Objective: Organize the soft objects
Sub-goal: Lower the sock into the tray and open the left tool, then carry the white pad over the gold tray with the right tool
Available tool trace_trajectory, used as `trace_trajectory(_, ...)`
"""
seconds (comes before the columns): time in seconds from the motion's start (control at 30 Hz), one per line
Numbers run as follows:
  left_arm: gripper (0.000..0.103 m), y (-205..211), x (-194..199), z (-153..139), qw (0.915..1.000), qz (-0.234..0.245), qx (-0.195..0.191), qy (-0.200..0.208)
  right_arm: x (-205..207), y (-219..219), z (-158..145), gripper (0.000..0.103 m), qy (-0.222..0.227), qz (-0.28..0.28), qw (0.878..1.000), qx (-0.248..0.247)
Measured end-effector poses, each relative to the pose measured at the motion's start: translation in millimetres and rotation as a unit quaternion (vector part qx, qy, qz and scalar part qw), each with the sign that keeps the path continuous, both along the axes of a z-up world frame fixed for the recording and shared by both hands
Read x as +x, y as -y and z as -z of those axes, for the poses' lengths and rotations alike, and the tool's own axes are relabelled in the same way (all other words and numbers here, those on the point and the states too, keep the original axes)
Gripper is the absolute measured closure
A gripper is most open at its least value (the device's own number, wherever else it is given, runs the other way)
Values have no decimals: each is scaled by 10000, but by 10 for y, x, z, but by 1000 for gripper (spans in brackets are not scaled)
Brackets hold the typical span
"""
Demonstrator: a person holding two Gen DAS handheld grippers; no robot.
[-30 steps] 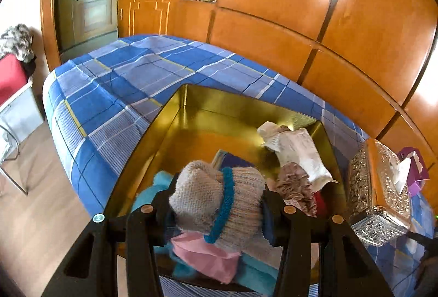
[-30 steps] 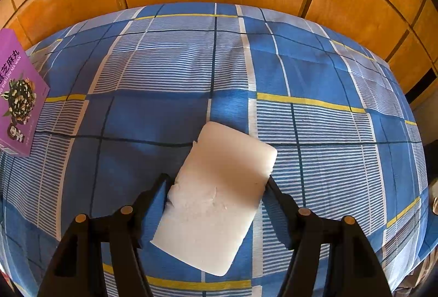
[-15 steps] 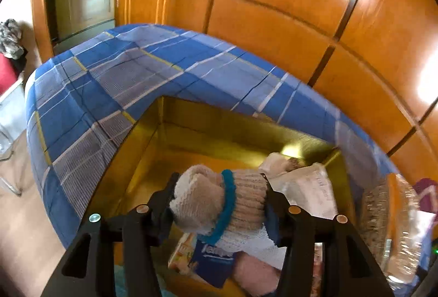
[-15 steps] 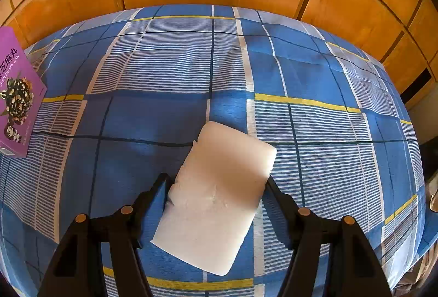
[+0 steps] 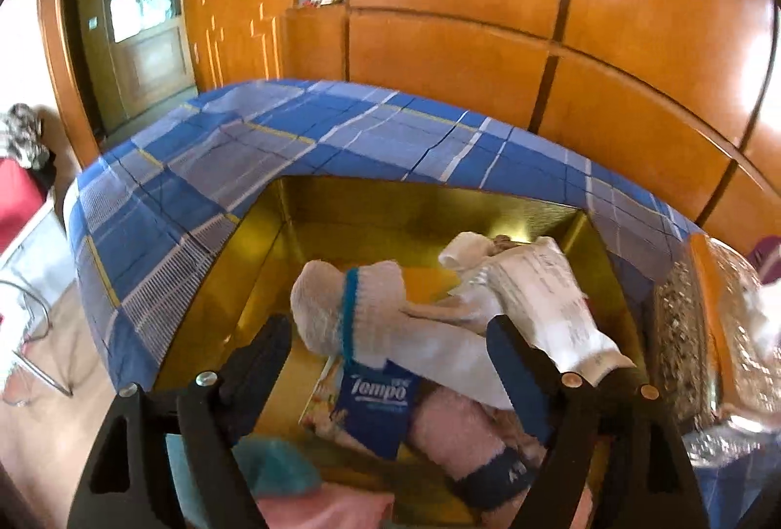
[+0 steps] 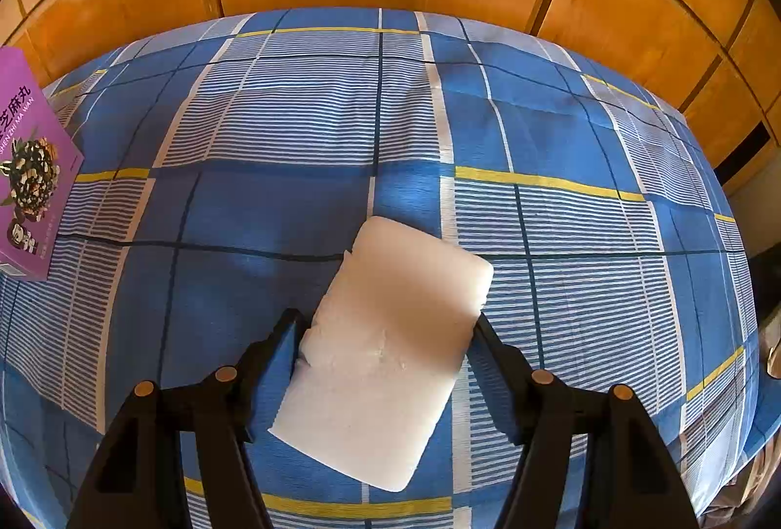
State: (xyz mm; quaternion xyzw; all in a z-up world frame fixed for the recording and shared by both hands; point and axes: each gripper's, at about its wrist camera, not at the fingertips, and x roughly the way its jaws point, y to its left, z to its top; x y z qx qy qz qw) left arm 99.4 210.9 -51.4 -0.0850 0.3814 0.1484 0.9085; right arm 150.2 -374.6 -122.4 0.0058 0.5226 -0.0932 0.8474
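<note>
My left gripper is open over the gold box on the blue plaid bed. The beige knitted sock with a teal band lies free between the spread fingers, on top of the pile in the box. Under it are a blue Tempo tissue pack, a white sock, a pink sock and a teal cloth. My right gripper is shut on a white foam block and holds it above the bedspread.
An ornate silver tissue box stands right of the gold box. A purple carton lies at the left of the bed in the right wrist view. Orange wooden wardrobe panels run behind the bed. The bed's edge and floor are at left.
My left gripper has opened and let go of the knitted sock, which dropped onto the pile in the gold box. The right gripper has held still with the foam block.
</note>
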Motion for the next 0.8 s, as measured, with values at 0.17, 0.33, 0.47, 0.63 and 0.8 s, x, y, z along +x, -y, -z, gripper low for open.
trace_trajectory(0.17, 20, 171, -202, -121, 9994, 256, 168, 146, 4, 1, -1, 35, -5, -1, 10000, -11)
trace_trajectory(0.33, 20, 325, -389, -190, 9985, 468, 161, 232, 8, 0, 1, 36, -18, 4, 10000, -22)
trace_trajectory(0.47, 20, 437, -523, -213, 9976, 631, 147, 243, 10, 2, 0, 36, -24, 22, 10000, -4)
trace_trajectory(0.63, 20, 523, -626, -240, 9964, 783, 178, 286, 4, 0, -1, 36, -26, 121, 9999, 17)
trace_trajectory(0.8, 20, 601, -689, -250, 9947, 947, 219, 335, -16, -48, -10, 38, -22, 300, 9995, -64)
